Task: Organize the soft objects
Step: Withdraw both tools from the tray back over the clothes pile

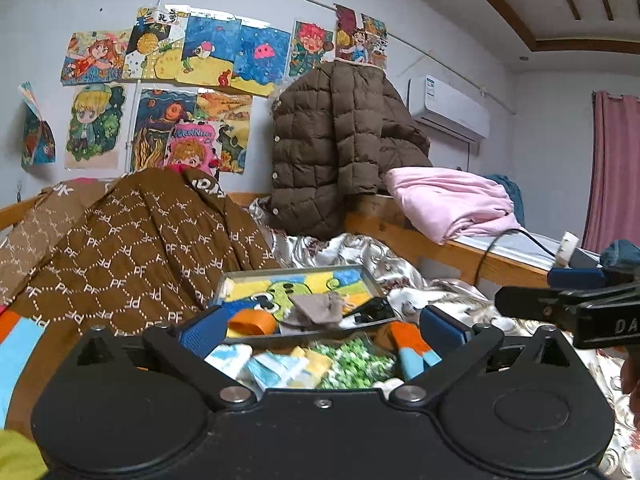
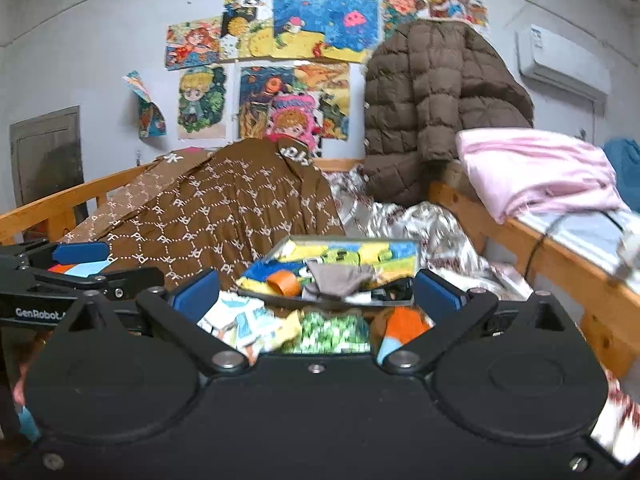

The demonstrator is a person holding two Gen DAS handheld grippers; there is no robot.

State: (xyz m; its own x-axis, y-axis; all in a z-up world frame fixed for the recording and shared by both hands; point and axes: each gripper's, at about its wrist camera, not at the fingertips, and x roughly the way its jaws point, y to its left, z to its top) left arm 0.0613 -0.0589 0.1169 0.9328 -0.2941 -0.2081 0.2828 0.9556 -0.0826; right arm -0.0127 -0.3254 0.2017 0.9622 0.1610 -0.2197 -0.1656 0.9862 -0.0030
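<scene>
A grey metal tray (image 1: 374, 276) (image 2: 416, 256) with a colourful cartoon mat lies on the bed. In it are a grey sock (image 1: 316, 308) (image 2: 340, 276), an orange item (image 1: 252, 321) (image 2: 283, 282) and a black item (image 1: 372, 308). In front of the tray lie a white-blue sock (image 1: 256, 364) (image 2: 240, 320), a green patterned cloth (image 1: 352, 360) (image 2: 332, 330) and an orange-blue sock (image 1: 412, 348) (image 2: 400, 328). My left gripper (image 1: 320, 330) is open and empty above these. My right gripper (image 2: 316, 292) is open and empty; it also shows at the right edge of the left wrist view (image 1: 568, 300).
A brown patterned quilt (image 1: 140, 248) (image 2: 224, 216) is heaped at the left. A brown puffer jacket (image 1: 340, 140) (image 2: 436, 108) hangs on the wooden bed frame (image 1: 460, 248). A pink blanket (image 1: 452, 204) (image 2: 540, 172) and a cable (image 1: 504, 240) lie at the right.
</scene>
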